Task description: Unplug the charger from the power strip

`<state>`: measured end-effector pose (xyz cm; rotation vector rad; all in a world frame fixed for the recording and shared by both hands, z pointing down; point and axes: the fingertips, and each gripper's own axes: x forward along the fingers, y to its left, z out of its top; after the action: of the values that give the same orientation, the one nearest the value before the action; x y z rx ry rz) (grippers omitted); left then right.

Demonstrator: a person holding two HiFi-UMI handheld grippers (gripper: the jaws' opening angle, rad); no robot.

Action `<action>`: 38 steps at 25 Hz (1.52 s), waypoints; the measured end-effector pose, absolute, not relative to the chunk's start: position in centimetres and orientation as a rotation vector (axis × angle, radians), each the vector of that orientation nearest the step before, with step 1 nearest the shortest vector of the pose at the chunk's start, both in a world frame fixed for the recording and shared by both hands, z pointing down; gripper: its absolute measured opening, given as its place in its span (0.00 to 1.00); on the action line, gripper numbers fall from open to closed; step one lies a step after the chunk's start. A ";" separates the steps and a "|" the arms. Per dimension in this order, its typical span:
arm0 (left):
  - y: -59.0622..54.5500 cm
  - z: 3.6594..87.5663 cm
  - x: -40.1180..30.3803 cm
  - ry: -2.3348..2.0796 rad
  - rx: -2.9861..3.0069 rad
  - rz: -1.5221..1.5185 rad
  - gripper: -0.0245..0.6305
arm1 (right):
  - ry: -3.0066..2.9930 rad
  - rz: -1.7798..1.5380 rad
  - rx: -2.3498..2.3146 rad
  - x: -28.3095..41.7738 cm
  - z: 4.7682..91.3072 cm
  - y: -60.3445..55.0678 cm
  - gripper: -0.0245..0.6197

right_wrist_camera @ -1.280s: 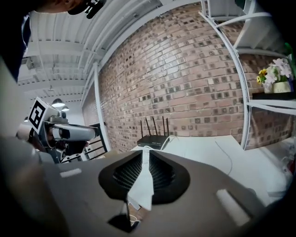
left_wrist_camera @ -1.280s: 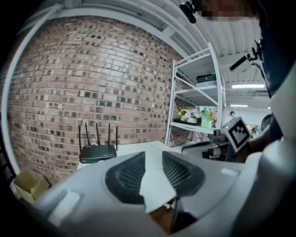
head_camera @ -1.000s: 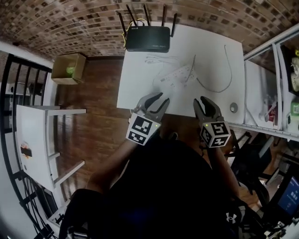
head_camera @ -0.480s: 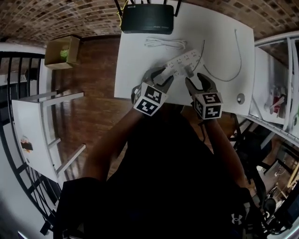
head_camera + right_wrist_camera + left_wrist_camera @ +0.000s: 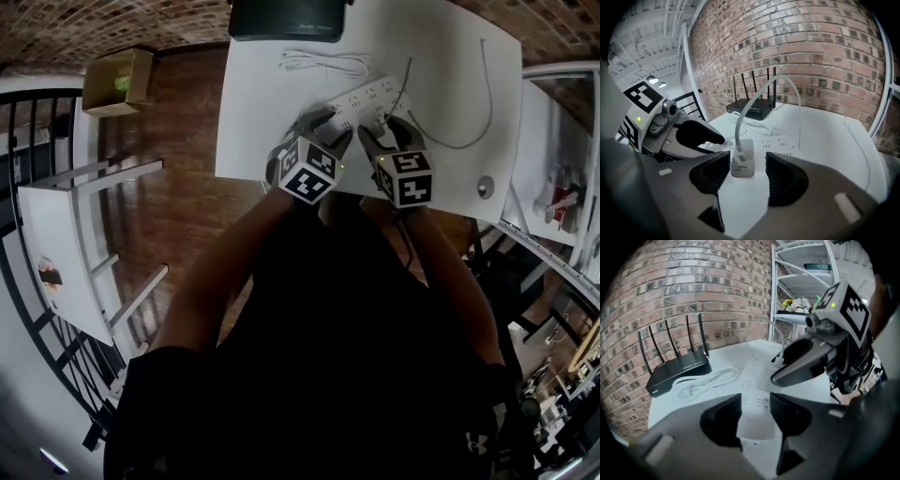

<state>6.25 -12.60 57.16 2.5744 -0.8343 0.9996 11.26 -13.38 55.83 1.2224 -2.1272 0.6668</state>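
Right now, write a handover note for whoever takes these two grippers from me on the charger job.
Left gripper: jaws opening, astride the power strip's near end, not clamped.
Right gripper: jaws opening either side of the charger, pads clear of it.
Charger is plugged into the strip on the white table.
Done: both grippers lined up.
To do: hold the strip, grip the charger, pull it out.

Head view overhead; gripper views close, low, sharing power strip.

The strip, table and cable are coloured white, the charger grey, the router black; the wall is patterned in reddish brick.
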 end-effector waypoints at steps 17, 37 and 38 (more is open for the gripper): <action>-13.8 58.2 6.2 -0.837 2.596 0.981 0.32 | -2.013 0.562 1.177 8.9 56.4 -13.9 0.30; -13.6 59.0 6.7 -0.786 2.557 1.021 0.30 | -1.991 0.586 1.209 9.6 56.5 -13.9 0.25; -13.7 59.0 6.8 -0.784 2.555 1.023 0.30 | -1.991 0.589 1.209 9.7 56.5 -14.0 0.26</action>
<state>6.80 -13.67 59.01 2.5550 -0.7840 1.0233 9.67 -13.96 56.50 1.2089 -1.9911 0.5885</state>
